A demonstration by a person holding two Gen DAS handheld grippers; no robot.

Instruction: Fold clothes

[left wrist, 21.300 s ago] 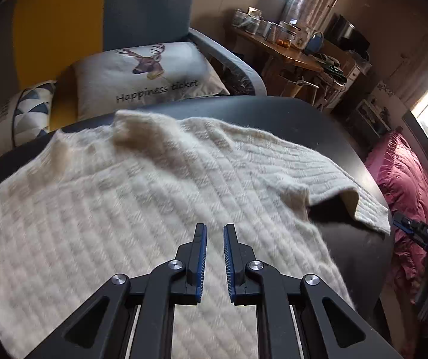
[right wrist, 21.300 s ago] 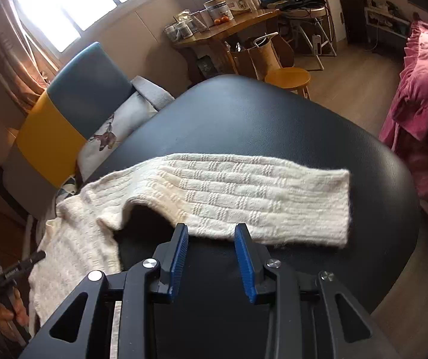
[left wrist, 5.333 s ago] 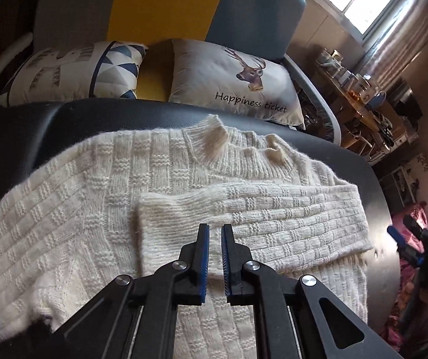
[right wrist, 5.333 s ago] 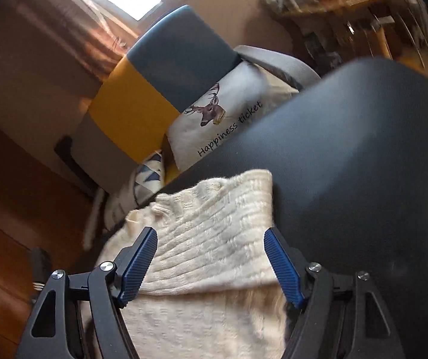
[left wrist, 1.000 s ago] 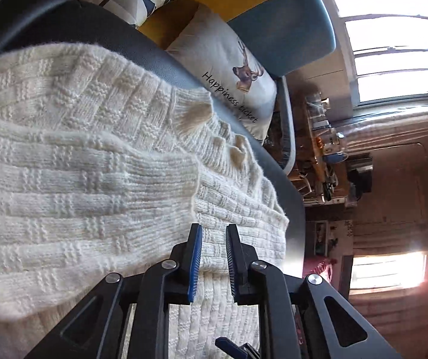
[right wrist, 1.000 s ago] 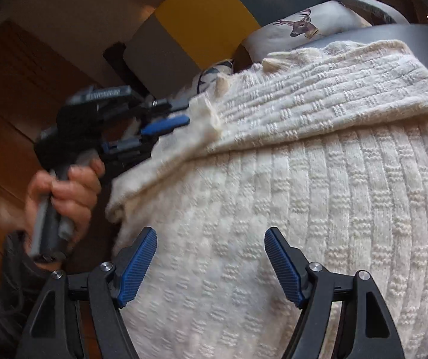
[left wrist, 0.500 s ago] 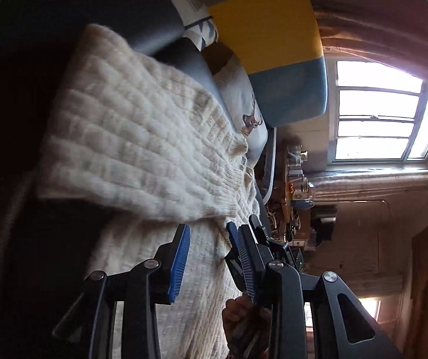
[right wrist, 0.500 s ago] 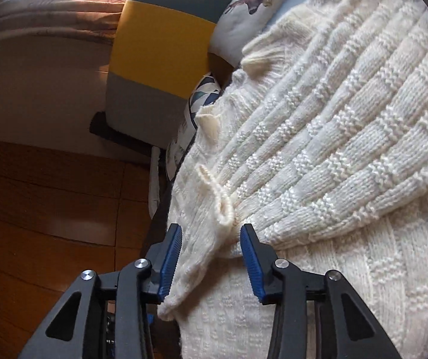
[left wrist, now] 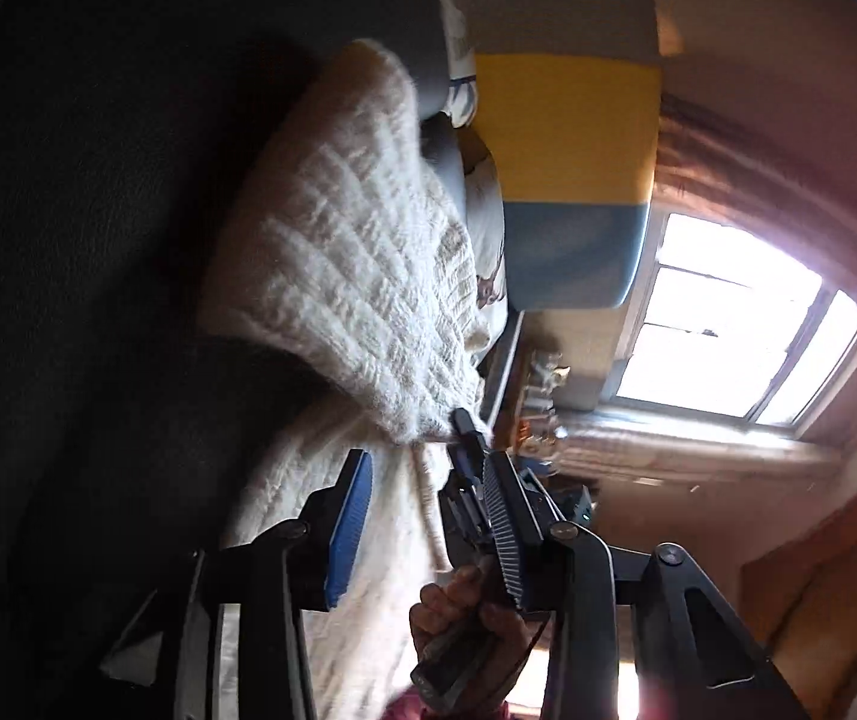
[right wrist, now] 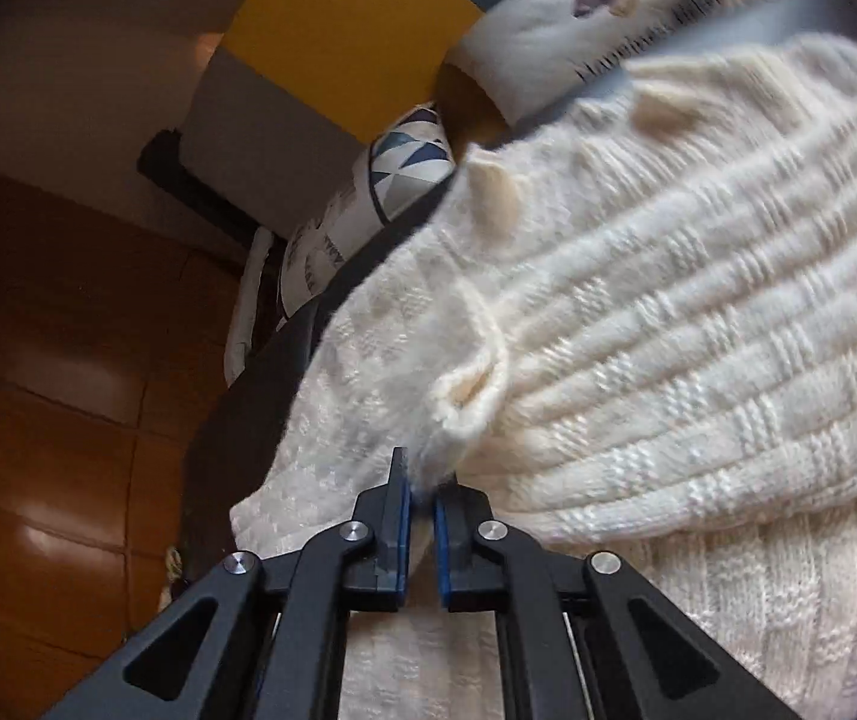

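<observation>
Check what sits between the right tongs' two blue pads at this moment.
In the right wrist view, the right tongs are shut on a fold of the cream sweater, pinched at the sleeve cuff. Nothing else lies in that gap.

your left wrist view is dim on its left half; the window (left wrist: pixel 722 324) blows out white with a pink flare. your right wrist view shows motion blur on the sweater (right wrist: pixel 698 312). fisheye edges darken and bend.
</observation>
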